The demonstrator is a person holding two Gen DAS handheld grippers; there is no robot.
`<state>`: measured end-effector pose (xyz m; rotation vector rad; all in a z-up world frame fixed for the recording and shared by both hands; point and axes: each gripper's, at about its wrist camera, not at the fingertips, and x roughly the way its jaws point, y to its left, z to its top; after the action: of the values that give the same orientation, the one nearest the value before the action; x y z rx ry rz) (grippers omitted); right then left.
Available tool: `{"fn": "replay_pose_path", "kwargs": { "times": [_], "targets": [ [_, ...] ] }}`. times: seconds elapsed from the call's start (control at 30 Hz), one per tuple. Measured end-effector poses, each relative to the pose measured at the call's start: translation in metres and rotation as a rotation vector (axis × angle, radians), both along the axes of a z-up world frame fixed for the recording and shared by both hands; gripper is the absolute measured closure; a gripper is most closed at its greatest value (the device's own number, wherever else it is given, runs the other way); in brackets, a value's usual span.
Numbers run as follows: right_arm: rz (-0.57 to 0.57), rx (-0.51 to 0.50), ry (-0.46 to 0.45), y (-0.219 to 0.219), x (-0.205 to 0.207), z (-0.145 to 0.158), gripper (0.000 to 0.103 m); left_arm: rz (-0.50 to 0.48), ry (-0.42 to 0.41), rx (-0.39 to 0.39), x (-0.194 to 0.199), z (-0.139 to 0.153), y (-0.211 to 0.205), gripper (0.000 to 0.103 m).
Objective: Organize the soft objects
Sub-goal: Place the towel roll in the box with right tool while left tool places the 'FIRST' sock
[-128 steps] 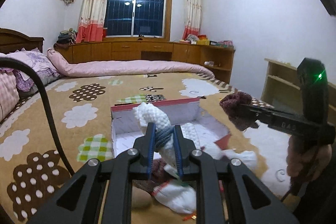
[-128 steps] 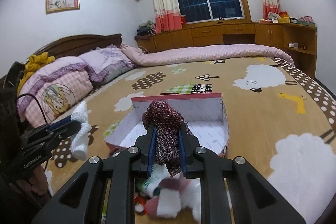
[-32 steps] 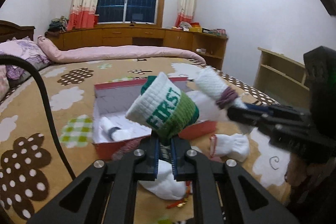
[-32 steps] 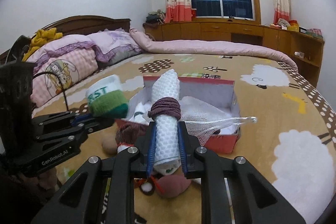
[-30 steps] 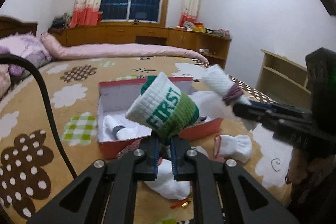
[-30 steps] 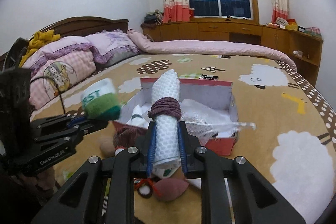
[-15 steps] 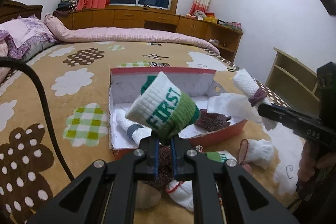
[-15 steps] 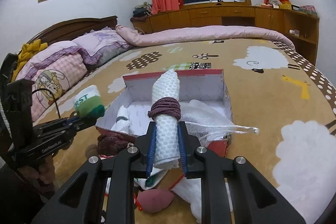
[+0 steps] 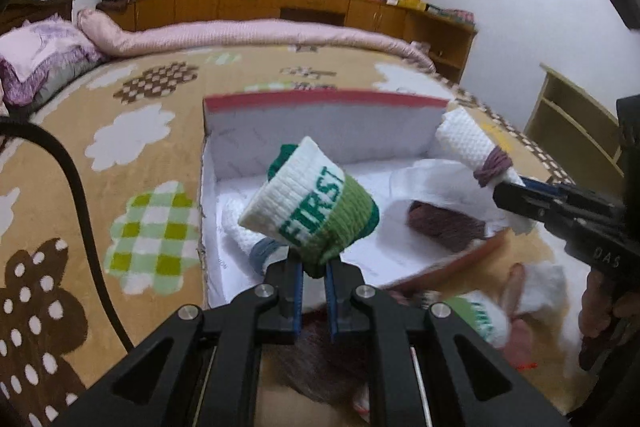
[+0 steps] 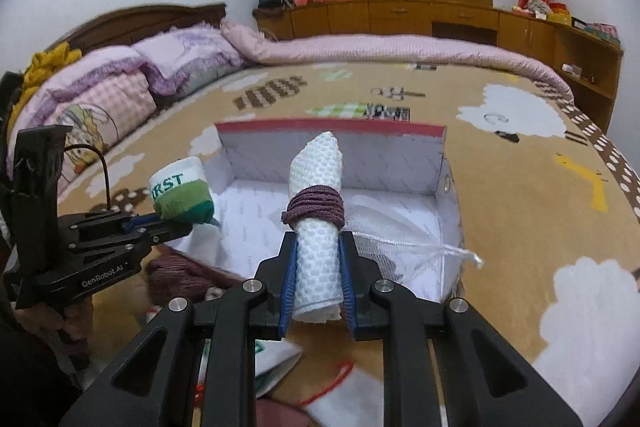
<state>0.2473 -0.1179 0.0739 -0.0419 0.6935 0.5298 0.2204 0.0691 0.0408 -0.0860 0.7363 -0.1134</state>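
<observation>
**Knitted rolls held over the red-edged box**

Green and white knit, lettered "FIRST", forms the rolled sock (image 9: 310, 213) that is pinched by its lower end between the narrowly closed jaws of the left gripper (image 9: 313, 289). It is held above the near left part of the open box (image 9: 320, 101), which is white inside, has a red rim and lies on the tan patterned bedspread (image 9: 132, 131). A white waffle-knit roll (image 10: 318, 227), bound with a maroon band (image 10: 314, 211), is clamped upright between the jaws of the right gripper (image 10: 317, 287), over the near edge of the same box. Inside the box a white roll (image 9: 240, 231), a maroon knit piece (image 9: 444, 223) and a white mesh bag (image 10: 396, 227) are seen. More soft items are scattered on the bedspread in front of the box, blurred, among them a white sock (image 9: 544, 285).
</observation>
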Motion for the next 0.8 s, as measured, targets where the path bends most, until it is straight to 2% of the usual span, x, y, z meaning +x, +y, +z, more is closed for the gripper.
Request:
{"fn": "replay_pose_path", "kwargs": {
  "times": [0.1,0.2,0.33,0.43,0.5,0.53,0.57,0.6,0.63,0.67,0.7,0.8],
  "targets": [
    [-0.003,-0.025,0.055,0.005,0.017,-0.015,0.082,0.011,0.059,0.003,0.016,-0.015,0.009,0.093],
    [0.004,-0.030,0.111,0.005,0.027,-0.032,0.080,0.014,0.087,-0.070,0.025,-0.022,0.021,0.093],
    [0.010,-0.044,0.102,0.003,0.027,-0.036,0.080,0.024,0.065,0.000,0.024,-0.025,0.017,0.092],
    [0.016,-0.039,0.085,0.004,0.024,-0.036,0.075,0.026,0.047,-0.011,0.021,-0.025,0.018,0.088],
    [0.022,-0.063,0.075,0.006,0.020,-0.036,0.067,0.014,0.042,-0.030,0.019,-0.024,0.019,0.085],
    [0.013,-0.071,0.068,0.007,0.018,-0.034,0.065,0.013,0.041,-0.044,0.018,-0.022,0.020,0.080],
    [-0.003,-0.073,0.055,0.007,0.015,-0.032,0.055,0.014,0.039,-0.056,0.017,-0.021,0.021,0.075],
    [-0.020,-0.074,0.040,0.008,0.012,-0.029,0.040,0.017,0.031,-0.068,0.015,-0.018,0.022,0.060],
    [-0.023,-0.068,0.024,0.007,0.009,-0.026,0.036,0.022,0.015,-0.075,0.013,-0.014,0.024,0.043],
    [-0.018,-0.053,0.010,0.005,0.006,-0.022,0.034,0.029,-0.004,-0.079,0.010,-0.011,0.025,0.037],
    [-0.019,-0.041,0.002,0.003,0.003,-0.018,0.034,0.038,-0.024,-0.087,0.007,-0.006,0.027,0.032],
    [-0.033,-0.016,-0.016,-0.001,-0.001,-0.010,0.032,0.056,-0.048,-0.113,-0.001,0.003,0.031,0.032]
  ]
}}
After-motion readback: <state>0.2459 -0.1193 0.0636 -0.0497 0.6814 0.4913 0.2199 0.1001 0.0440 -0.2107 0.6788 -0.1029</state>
